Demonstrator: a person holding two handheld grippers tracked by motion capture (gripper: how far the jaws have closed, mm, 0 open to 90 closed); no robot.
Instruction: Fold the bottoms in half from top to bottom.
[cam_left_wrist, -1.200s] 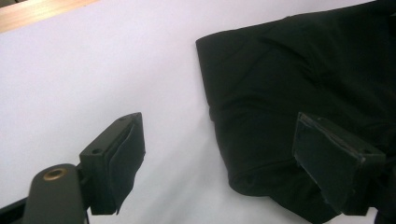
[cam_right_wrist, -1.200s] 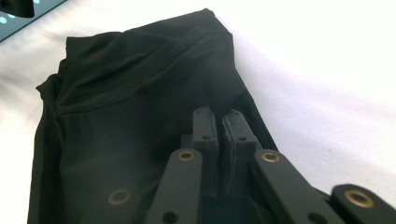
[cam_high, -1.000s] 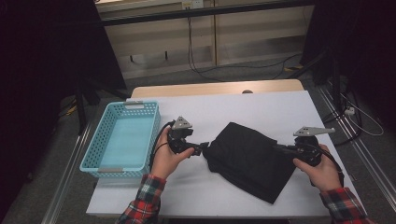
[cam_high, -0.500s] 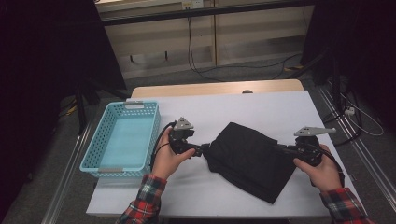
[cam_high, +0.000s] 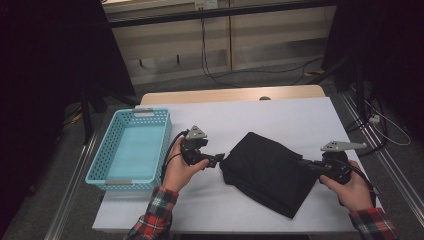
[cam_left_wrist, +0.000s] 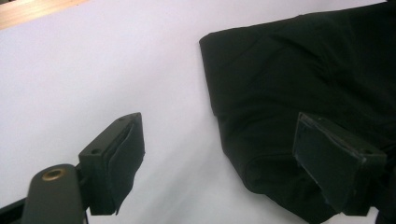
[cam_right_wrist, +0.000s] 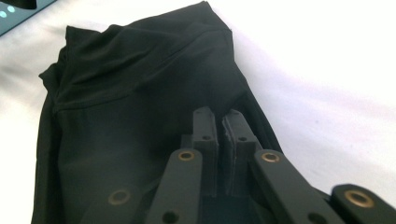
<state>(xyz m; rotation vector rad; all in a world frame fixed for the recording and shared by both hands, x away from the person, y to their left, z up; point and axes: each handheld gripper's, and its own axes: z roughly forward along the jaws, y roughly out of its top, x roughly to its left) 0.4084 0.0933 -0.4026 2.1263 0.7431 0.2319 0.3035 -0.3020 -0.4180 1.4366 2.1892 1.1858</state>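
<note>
You work in a lab-like test room: a white table (cam_high: 280, 117) on metal floor rails (cam_high: 75, 185), loose cables (cam_high: 260, 75) by the far wall, dark curtains (cam_high: 50, 60) beside.

Left gripper (cam_high: 218, 160) spread wide; right gripper (cam_high: 303, 163) pressed closed, both held low.

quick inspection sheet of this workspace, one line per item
surface: white table, wooden strip along its far edge
job's things: black garment, folded, lying right of centre
clutter: light blue basket on the table's left side, nothing seen inside
grippers: left gripper open, one jaw over the garment's corner; right gripper shut at the garment's right edge, whether it pinches cloth cannot be told
cables: black cable looping from the left gripper
surroundings: floor cables, dark stands at the sides
</note>
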